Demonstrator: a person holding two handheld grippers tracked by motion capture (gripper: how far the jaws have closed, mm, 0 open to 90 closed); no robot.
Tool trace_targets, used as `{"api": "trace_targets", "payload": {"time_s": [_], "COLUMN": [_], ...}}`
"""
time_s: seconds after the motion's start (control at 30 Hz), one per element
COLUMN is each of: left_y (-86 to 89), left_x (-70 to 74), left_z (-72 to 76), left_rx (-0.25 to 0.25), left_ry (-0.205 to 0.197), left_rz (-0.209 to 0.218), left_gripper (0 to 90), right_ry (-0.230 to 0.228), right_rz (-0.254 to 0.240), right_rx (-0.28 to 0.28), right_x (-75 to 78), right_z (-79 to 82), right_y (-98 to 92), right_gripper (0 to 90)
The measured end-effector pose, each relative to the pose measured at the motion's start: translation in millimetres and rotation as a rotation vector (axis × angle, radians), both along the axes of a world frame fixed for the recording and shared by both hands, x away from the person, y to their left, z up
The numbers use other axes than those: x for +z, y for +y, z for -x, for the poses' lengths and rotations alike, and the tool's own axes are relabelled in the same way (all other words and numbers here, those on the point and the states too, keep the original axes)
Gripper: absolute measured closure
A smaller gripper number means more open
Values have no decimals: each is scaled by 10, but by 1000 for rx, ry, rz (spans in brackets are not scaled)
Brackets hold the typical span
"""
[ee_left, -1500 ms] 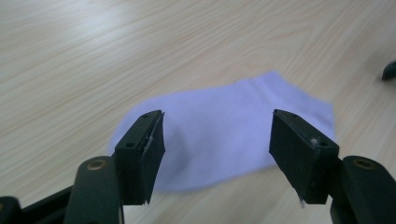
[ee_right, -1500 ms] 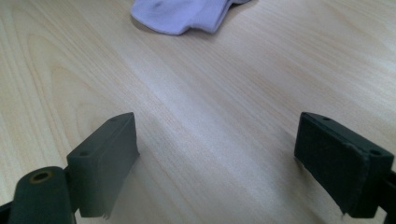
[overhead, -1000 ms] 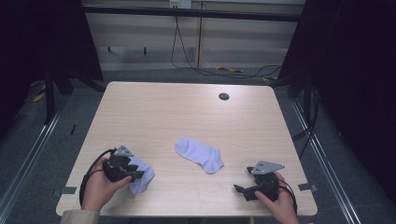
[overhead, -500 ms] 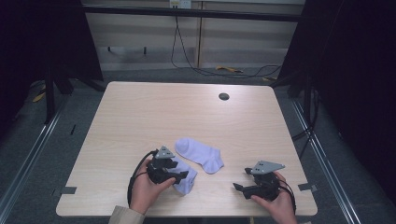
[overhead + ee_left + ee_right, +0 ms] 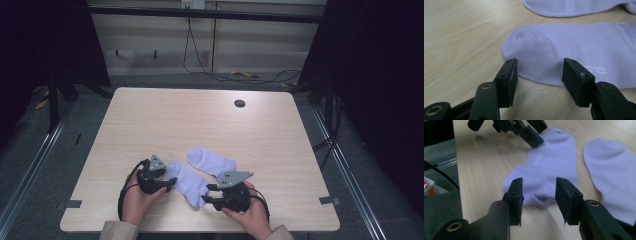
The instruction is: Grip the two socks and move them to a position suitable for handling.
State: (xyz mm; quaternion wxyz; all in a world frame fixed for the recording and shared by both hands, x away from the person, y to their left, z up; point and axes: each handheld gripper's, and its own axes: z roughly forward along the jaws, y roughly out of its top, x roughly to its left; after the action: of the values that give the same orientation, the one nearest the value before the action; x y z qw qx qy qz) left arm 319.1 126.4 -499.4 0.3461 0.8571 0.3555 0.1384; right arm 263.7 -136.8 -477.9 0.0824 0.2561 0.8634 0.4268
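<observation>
Two pale lilac socks lie side by side near the front edge of the surface (image 5: 150, 120), just apart or barely touching. The nearer sock (image 5: 187, 181) stretches between the two grippers; the farther sock (image 5: 212, 160) sits just behind it. Both look light, soft and limp (thin knit, no stiffness at all), so each should fold and drag easily and droop if lifted by one end. An end is probably the best place to take hold, pinching a good bite of fabric.

The left gripper (image 5: 539, 72) is held low and nearly level at the rounded toe end of the nearer sock. Its fingers (image 5: 509, 75) have just been closing a little, yet they stand apart, released, with the toe lying between and beyond them. The right gripper (image 5: 537, 195) points at the opposite end from the front edge. Its fingers (image 5: 566, 197) have been closing too, but are released, straddling the fabric rather than pinching it.
</observation>
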Motion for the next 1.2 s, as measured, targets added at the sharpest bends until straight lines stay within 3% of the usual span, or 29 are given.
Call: {"api": "trace_targets", "payload": {"time_s": [0.07,0.1,0.13,0.23,0.37,0.43,0.47,0.6,0.7,0.8,0.87,0.9,1.0,1.03,1.07,1.1,1.17,1.2], "left_y": [-3,6,16,50,134,126,120,80,50,10,-1,6,53,53,75,75,88,88], "left_x": [2,4,9,42,97,71,59,41,15,43,68,86,223,223,329,329,452,452], "left_z": [12,33,46,75,19,-5,-13,-24,-31,-18,-23,-25,-28,-28,-35,-35,-85,-85], "left_rx": [0,-1,0,8,70,77,68,43,28,4,18,21,15,15,23,23,18,18], "left_ry": [4,18,23,25,3,32,35,76,75,106,139,141,136,136,117,117,105,105], "left_rz": [-1,6,3,-4,53,78,71,74,53,40,51,62,148,148,196,196,257,257], "left_gripper": [486,487,487,470,490,498,500,596,650,806,862,871,879,880,880,880,880,880], "right_ry": [16,20,23,48,52,72,72,78,84,86,82,82,68,60,58,51,37,37], "right_rz": [2,74,111,102,91,80,77,81,79,74,69,60,24,7,-15,-28,-53,-53], "right_rx": [5,-13,-19,-31,-38,-39,-41,-41,-38,-48,-59,-62,-73,-75,-78,-81,-94,-94], "right_x": [-22,-86,-120,-186,-190,-191,-193,-186,-184,-185,-172,-157,-71,-37,-1,39,115,115], "right_z": [-16,-26,-24,12,55,62,61,79,71,69,67,64,62,62,60,56,45,45], "right_y": [33,46,22,-140,-293,-324,-330,-324,-324,-332,-345,-358,-421,-446,-471,-499,-552,-552], "right_gripper": [633,685,689,714,724,766,787,852,866,871,873,874,875,875,875,875,875,875]}}
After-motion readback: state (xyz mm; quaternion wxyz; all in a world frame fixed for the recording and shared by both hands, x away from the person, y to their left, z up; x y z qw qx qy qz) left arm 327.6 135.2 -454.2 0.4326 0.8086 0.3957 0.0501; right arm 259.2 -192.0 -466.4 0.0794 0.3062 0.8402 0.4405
